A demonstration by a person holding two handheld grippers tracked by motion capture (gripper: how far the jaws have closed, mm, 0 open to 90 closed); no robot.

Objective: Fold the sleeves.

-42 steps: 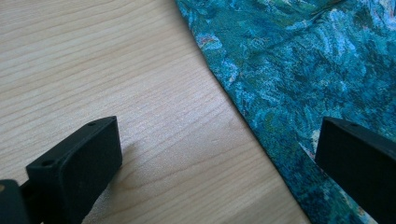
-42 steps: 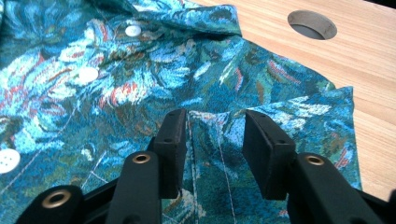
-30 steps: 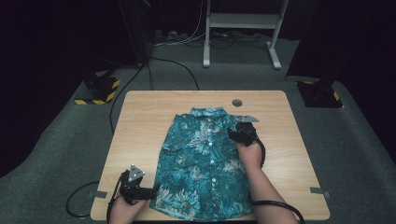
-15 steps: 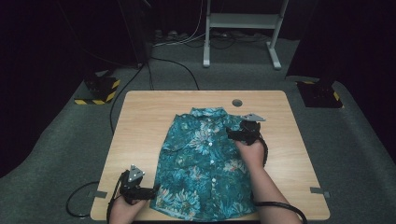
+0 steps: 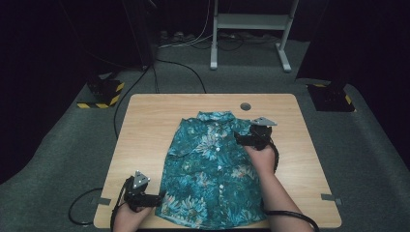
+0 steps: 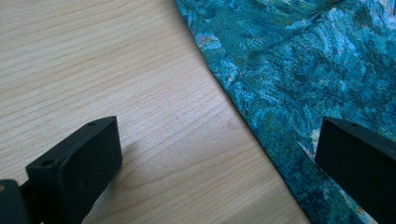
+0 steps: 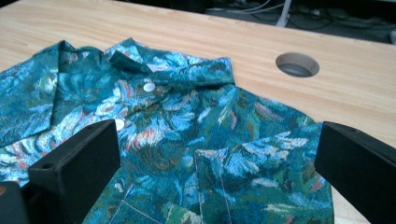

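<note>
A teal floral short-sleeved shirt [image 5: 212, 166] lies flat and buttoned on the wooden table [image 5: 145, 125], collar toward the far edge. My left gripper [image 5: 155, 197] sits at the shirt's near left hem corner, jaws open, one jaw over bare wood and the other over the shirt's edge [image 6: 280, 93]. My right gripper [image 5: 240, 138] hovers over the shirt's right shoulder, open, with the collar [image 7: 177, 67] and chest pocket [image 7: 252, 177] ahead of it. Nothing is held in either.
A round cable hole [image 5: 245, 106] is in the table near its far edge, also seen as the hole [image 7: 297, 64] beyond the collar. Cables trail from both grippers off the near edge. Bare wood lies left and right of the shirt.
My right gripper has crept a little farther along the shirt's right shoulder. The left gripper and the shirt stay where they were.
</note>
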